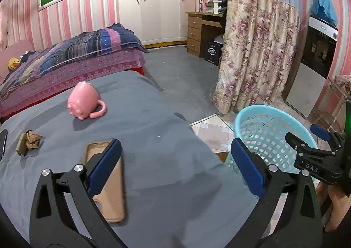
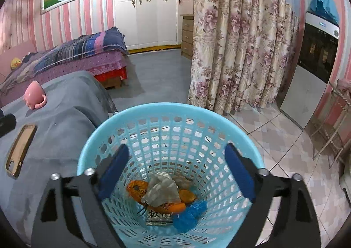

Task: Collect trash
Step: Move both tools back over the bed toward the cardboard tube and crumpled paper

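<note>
From the left wrist view, the left gripper (image 1: 175,160) hangs over the grey bed cover (image 1: 153,120) with its blue fingers (image 1: 105,166) wide apart and nothing between them. A phone in a tan case (image 1: 109,184) lies right under the left finger. Farther off to the left sits a crumpled brown wrapper (image 1: 29,141), the one piece of trash I can see left on the cover. Beyond it, a pink mug (image 1: 84,100) lies on its side. On the right, the blue basket (image 1: 248,120) stands on the floor just beside the bed, and the right gripper (image 1: 307,138) hangs over it.

From the right wrist view, the right gripper (image 2: 176,173) points down into the blue basket (image 2: 92,153). Its fingers (image 2: 114,171) are wide apart too, and empty. At the bottom lies a pile of trash (image 2: 164,197): orange wrappers, a grey bag and a blue one.

What could go wrong? The phone is close under the left gripper. A careless grab could pick it up instead of the brown wrapper. The wrapper looks light and crinkly, so a weak pinch might let it slip. A wide swing could bump the mug, which might roll.
</note>
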`<state>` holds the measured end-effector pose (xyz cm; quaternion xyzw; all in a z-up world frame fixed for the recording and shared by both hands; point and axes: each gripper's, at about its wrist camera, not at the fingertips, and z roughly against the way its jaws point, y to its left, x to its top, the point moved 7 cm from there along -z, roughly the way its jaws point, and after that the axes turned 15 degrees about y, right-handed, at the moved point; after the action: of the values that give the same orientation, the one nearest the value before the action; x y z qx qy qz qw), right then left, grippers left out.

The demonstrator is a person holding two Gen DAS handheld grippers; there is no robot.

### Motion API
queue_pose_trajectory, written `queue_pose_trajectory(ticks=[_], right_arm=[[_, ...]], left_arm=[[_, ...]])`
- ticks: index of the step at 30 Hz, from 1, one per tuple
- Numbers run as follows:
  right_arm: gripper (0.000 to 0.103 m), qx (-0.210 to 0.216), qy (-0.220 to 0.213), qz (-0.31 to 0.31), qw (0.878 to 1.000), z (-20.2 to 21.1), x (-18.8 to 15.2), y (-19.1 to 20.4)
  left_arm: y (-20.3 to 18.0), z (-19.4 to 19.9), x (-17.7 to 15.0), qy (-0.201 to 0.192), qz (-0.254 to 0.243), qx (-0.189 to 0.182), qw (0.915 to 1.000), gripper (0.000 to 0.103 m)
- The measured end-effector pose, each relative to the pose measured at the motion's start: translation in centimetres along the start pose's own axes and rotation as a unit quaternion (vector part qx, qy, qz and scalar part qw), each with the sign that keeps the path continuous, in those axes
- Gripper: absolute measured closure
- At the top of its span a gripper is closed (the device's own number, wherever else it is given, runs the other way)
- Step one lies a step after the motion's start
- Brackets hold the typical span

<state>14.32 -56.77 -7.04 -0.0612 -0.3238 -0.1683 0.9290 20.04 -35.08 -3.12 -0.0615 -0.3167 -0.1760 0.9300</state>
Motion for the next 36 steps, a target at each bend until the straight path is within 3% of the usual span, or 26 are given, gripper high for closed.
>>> queue_pose_trajectory(ticks=[11,22,30,36], right_arm=[[0.005,0.004,-0.011,-0.002,1.000,1.1,1.0,5.0],[0.005,0.053,-0.022,0.074,0.996,1.9,2.0,18.2],[0.005,0.086,-0.022,0.122,0.989,1.9,2.8,26.9],[0.005,0.098,-0.021,0.146,0.984,1.6,3.4,32.0]], left_arm=[[8.4,3.5,-0.7,-0.026,0.035,0.017,0.9989,0.006],[19.9,3.7,-2.8,-0.022,0.072,0.062,0.9952,0.006],[28.9,2.3,-4.9,-0.006,0.131,0.107,0.9856,0.006],[33.4,1.7,-5.6,0.003,0.155,0.138,0.9782,0.006]])
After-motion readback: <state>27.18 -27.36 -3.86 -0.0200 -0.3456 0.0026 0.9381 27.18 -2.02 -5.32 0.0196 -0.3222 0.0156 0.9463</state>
